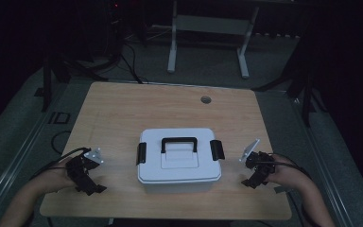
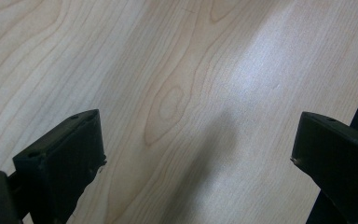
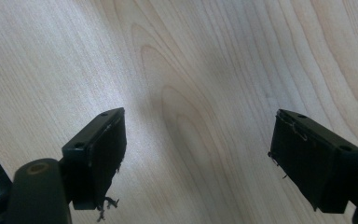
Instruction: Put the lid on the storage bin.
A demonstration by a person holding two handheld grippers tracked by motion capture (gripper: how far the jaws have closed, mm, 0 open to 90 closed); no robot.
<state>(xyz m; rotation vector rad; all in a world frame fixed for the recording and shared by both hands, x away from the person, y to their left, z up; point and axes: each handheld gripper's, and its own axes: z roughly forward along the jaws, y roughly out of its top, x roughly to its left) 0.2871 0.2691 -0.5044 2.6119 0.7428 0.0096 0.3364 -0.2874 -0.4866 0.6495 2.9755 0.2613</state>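
Jaws wide apart, box (image 1: 178, 161) between grippers.

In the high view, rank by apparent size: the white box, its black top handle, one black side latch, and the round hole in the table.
1. white box
2. black top handle
3. right side latch
4. round hole, close to the latch in size, and farther from the camera, so that order is unsure.

The light wooden tabletop (image 1: 123, 109) is pale beige with darker wavy grain lines and oval knot rings. The rectangular plastic storage box (image 1: 178, 176) is white, with a black handle (image 1: 179, 140) on its lid and black clips at both ends. The left gripper (image 2: 198, 154) and right gripper (image 3: 198, 154) have matt black jaws; each carries a light grey plate. The floor is dull grey.
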